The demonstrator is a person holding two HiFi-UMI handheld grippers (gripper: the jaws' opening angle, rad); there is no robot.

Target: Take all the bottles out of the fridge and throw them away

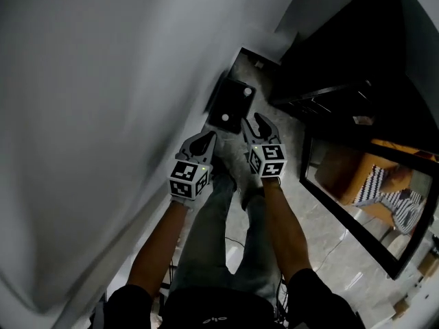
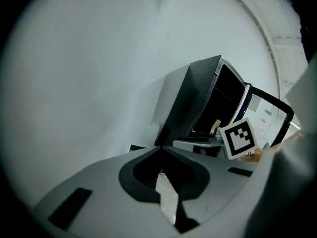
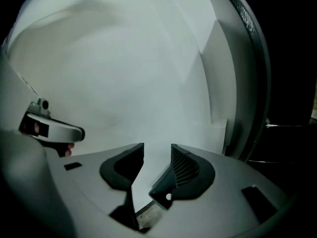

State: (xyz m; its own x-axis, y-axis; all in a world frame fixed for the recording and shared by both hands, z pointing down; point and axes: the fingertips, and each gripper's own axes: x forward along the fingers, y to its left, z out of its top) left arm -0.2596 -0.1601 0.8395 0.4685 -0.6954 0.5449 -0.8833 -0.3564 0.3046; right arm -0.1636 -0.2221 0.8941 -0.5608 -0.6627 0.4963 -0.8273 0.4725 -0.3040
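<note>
No bottle shows in any view. My left gripper [image 1: 206, 140] is shut and empty, its tips meeting close to a big white panel [image 1: 96, 115]. Just right of it my right gripper [image 1: 252, 125] stands open with nothing between its fingers. Both point down and forward at a black box-like bin [image 1: 230, 103] on the floor against the white panel. In the left gripper view the shut left gripper [image 2: 161, 151] faces that bin [image 2: 198, 103], whose front flap hangs open; the right gripper's marker cube [image 2: 241, 138] shows beside it. In the right gripper view the right gripper [image 3: 157, 151] faces the white panel [image 3: 124, 73].
The person's legs and feet stand on a pale tiled floor [image 1: 322, 218] below the grippers. A dark-framed glass surface [image 1: 357, 238] and a striped cushion [image 1: 394, 199] lie to the right. A dark opening [image 1: 343, 40] fills the upper right.
</note>
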